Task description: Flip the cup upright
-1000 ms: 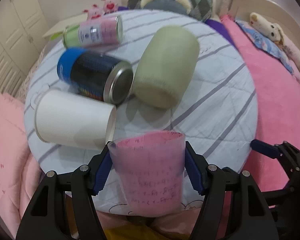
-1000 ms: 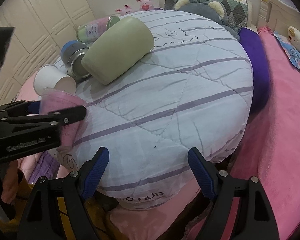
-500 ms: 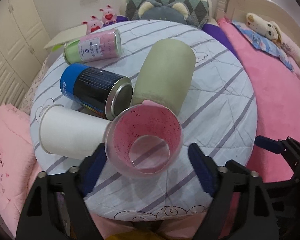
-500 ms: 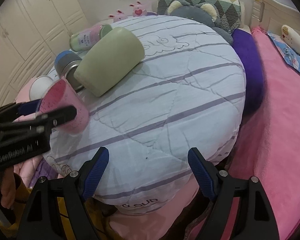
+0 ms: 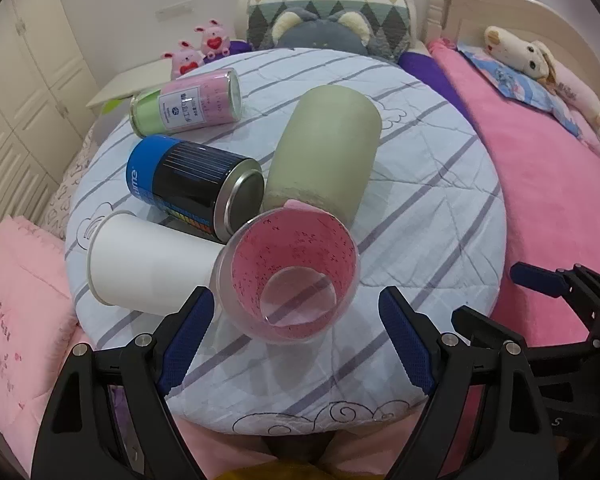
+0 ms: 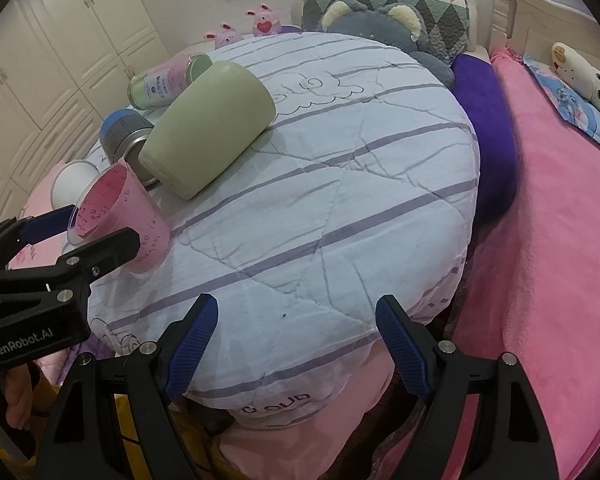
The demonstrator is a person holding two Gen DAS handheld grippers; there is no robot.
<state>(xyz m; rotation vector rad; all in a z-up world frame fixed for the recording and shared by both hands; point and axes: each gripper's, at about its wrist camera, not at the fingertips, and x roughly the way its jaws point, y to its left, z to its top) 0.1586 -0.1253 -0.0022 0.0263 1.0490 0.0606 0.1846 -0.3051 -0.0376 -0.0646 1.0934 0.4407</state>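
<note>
Pink translucent plastic cup (image 5: pixel 290 276) now stands mouth-up on the striped quilt (image 5: pixel 420 216), released; left gripper (image 5: pixel 296 336) jaws have spread open, right gripper (image 6: pixel 296 340) jaws open, idle.

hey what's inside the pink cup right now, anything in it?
Nothing shows inside the pink cup: its clear base lets the striped quilt through. It stands mouth up between the open left gripper fingers. The quilt directly beneath its base is only partly visible.

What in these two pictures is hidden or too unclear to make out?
- Pink cup: its printed markings are too small to read in either view.
- White paper cup: mostly hidden behind the pink cup in the right wrist view.
- Blue can: its label is cut off by its curve.
</note>
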